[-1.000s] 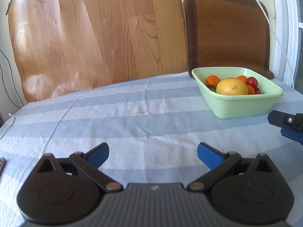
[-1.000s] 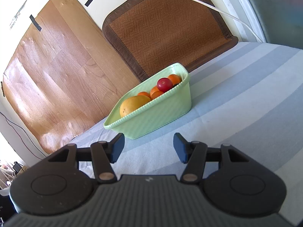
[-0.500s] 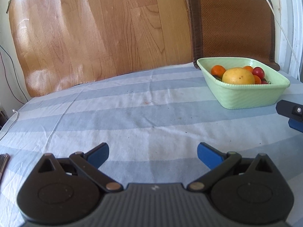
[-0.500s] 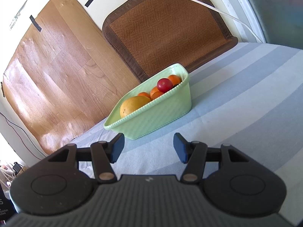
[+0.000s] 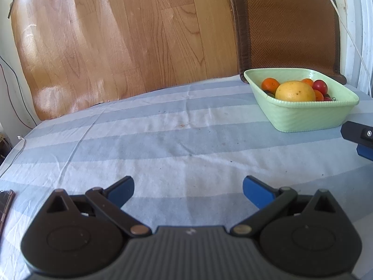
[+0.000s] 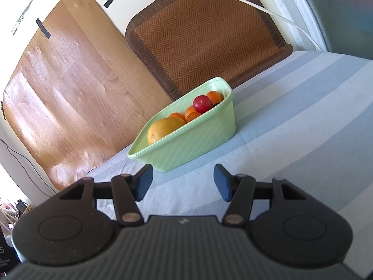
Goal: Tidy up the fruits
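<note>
A pale green bowl stands on the striped tablecloth at the far right; it also shows in the right wrist view. It holds a large yellow fruit, small oranges and a red fruit. My left gripper is open and empty over bare cloth, well left of the bowl. My right gripper is open and empty just in front of the bowl; one of its fingers shows at the right edge of the left wrist view.
A wood-pattern board and a brown woven mat lean on the wall behind the table. A white cable runs down the wall. A phone-like object lies at the left edge of the table.
The left gripper's view has tilted upward and shifted slightly, so the bowl sits lower and farther right in its frame. The right gripper has not moved. Both stay open.
</note>
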Demonstrator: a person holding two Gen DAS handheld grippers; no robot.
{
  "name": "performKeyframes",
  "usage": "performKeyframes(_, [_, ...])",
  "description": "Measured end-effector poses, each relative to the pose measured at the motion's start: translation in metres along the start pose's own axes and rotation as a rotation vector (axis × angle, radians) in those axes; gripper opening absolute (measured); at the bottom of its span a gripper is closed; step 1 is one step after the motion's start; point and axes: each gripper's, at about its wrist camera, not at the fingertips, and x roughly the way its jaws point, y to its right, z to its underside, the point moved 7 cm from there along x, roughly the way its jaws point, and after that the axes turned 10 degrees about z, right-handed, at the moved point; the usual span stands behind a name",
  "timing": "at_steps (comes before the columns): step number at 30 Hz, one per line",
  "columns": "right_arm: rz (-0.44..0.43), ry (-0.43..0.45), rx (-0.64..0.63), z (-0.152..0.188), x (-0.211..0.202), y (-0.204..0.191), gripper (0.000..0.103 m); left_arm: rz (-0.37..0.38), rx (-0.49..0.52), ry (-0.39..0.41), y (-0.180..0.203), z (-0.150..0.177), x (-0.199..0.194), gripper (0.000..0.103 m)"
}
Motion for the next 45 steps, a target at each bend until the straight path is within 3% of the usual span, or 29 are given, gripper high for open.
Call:
performKeyframes(20, [0.001,-0.008,-0.005,0.0001,0.0013,-0.001,0.06,0.02,0.03,0.043,0.0034,-0.0048,-0.0097,0.103])
performKeyframes(33, [0.004,-0.007,-0.001,0.0005,0.001,-0.0006,0.06,-0.014,0.042,0.023,0.0018,0.0008,-0.0051,0.103])
performKeyframes(45, [0.004,-0.006,0.0,0.0008,0.0013,-0.0005,0.06,0.02,0.035,0.006,0.0051,0.0043,-0.0052,0.103])
